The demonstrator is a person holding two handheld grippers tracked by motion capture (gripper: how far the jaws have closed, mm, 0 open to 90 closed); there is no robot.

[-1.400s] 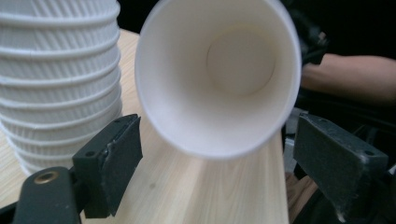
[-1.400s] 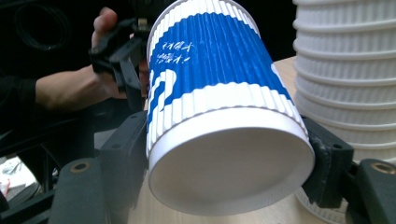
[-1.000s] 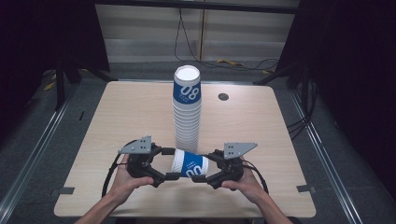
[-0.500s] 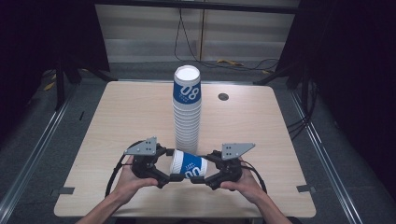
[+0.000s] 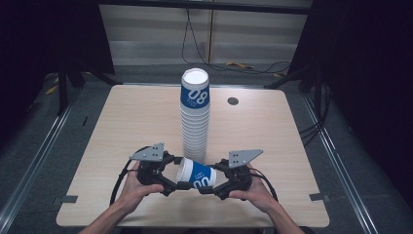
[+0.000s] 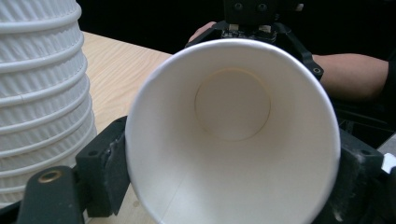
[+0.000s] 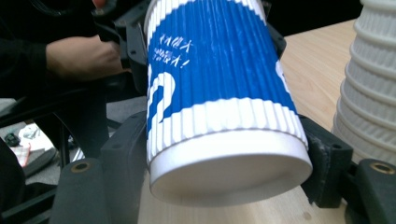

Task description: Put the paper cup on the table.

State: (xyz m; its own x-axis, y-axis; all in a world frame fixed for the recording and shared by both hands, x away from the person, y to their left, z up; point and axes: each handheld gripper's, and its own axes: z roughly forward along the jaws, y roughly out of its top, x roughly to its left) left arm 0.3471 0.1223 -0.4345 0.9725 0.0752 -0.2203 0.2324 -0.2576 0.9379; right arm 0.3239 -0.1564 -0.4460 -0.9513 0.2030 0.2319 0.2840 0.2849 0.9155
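At 6 o'clock: one paper cup (image 5: 196, 174) lying sideways
Left gripper (image 5: 176, 185): clamps its rim end
Right gripper (image 5: 205, 187): clamps its base end
Cup stack (image 5: 195, 117): one, centre

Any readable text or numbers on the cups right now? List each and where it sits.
"08": large white digits on the blue band of the top cup of the stack.
"00" or "08", unclear: held cup.
Small white writing on the held cup, right gripper view: too blurred to read.

Overhead light bright on table (image 5: 122, 126); surroundings near black. Soft short shadows beneath cup stack (image 5: 195, 117). High view slightly soft, grainy. Gripper views sharp up close, dark background dim, mild glare inside cup (image 6: 233, 140).
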